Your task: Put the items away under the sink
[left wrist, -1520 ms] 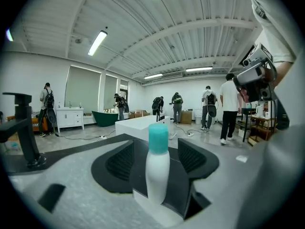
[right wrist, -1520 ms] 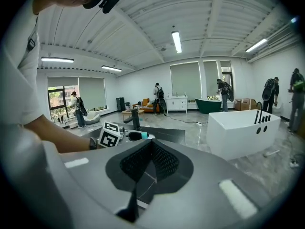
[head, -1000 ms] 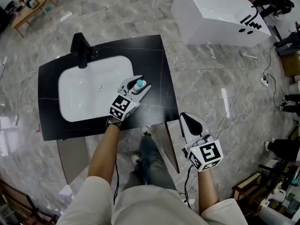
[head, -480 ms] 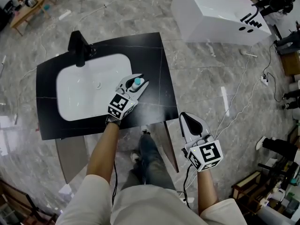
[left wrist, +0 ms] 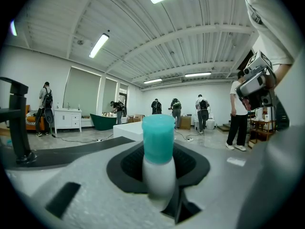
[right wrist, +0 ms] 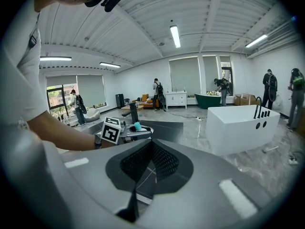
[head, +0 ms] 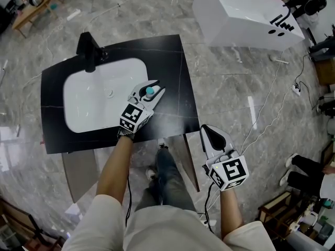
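Note:
A small white bottle with a teal cap stands upright on the black countertop, just right of the white basin. My left gripper has just been closing around it and its pads now press on the bottle's body. The bottle fills the middle of the left gripper view. My right gripper hangs in front of the counter's right corner, shut and empty. From the right gripper view the left gripper with the bottle shows farther off.
A black faucet stands at the basin's far left. Two cabinet doors swing open under the counter on either side of my legs. A white bathtub sits on the floor at the far right. Cables lie across the floor.
The left gripper's jaws have narrowed onto the teal-capped bottle. Both hands stay where they were.

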Available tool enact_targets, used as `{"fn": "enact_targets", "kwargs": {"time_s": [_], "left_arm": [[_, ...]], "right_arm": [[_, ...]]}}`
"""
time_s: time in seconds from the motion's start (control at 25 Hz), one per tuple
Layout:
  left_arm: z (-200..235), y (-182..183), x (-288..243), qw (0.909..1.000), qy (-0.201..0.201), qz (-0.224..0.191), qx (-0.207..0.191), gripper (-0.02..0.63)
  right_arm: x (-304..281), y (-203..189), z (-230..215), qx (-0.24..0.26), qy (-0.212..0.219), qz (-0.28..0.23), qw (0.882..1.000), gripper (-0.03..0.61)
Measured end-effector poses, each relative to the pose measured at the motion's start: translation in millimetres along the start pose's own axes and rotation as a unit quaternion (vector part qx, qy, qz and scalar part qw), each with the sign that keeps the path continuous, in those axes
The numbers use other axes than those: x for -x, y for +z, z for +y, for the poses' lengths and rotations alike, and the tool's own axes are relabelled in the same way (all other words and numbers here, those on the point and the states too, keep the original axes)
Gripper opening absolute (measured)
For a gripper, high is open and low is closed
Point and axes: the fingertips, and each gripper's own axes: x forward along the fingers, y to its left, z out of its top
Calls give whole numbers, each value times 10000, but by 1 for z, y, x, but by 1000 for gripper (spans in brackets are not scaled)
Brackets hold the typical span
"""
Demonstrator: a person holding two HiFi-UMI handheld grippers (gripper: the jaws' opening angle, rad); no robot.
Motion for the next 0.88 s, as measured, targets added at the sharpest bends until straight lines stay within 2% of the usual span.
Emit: {"fn": "enact_targets", "kwargs": {"time_s": [0.56,0.88], "left_arm": [[0,-4,-15,9993,17,311,-230,123],[4,-17,-20,9992,139,368,-113,121]], "right_arm": [[0,-4,-4,-41,-14,17,10000,6],[0,-7,-13,-63,-95,40,9999,6]]}}
